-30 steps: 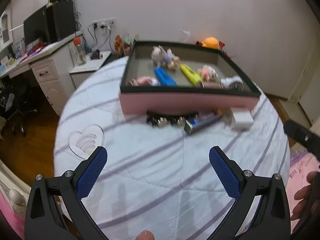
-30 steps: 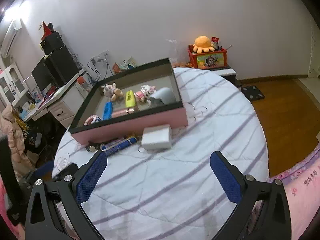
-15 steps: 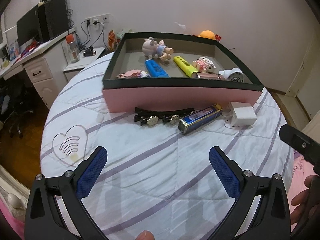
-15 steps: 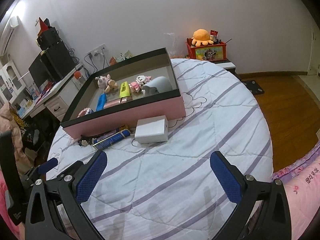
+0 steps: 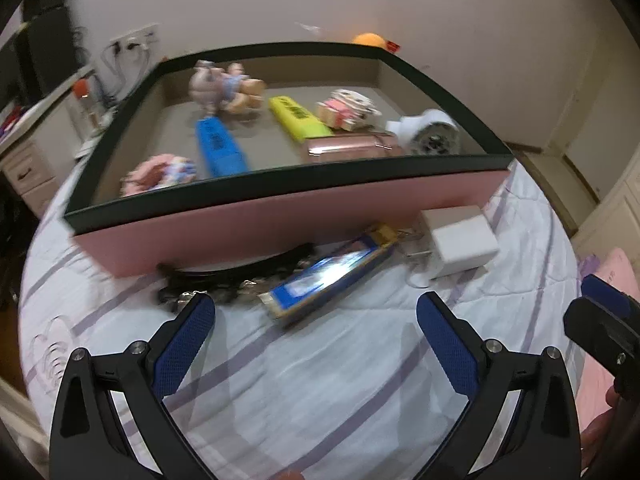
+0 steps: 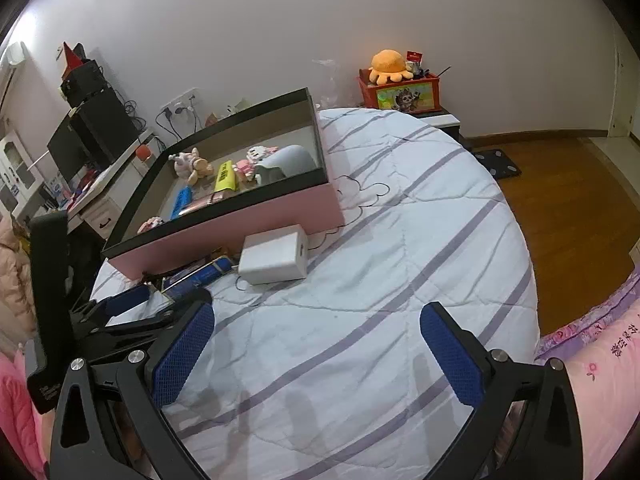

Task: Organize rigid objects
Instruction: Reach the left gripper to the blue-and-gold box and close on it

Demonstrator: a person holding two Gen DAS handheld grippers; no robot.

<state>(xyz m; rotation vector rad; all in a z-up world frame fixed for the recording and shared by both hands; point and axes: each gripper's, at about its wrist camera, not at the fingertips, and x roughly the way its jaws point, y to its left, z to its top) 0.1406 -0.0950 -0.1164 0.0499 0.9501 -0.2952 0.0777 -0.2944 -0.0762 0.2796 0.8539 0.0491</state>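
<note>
Left wrist view: left gripper [image 5: 316, 336], jaws wide apart, empty, above striped quilt [image 5: 320, 380]. Near it: blue tin [image 5: 332, 276], black clips [image 5: 224, 280] to its left, white charger [image 5: 460, 240] to its right, all against the near pink wall of the tray [image 5: 280, 216]. Tray holds toys, blue and yellow markers, pink case. Right wrist view: right gripper [image 6: 316, 340], jaws wide apart, empty, near the charger [image 6: 276, 254].

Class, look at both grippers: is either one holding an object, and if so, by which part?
Nothing is held. The left gripper and right gripper both stand open and empty above the striped bedcover.
</note>
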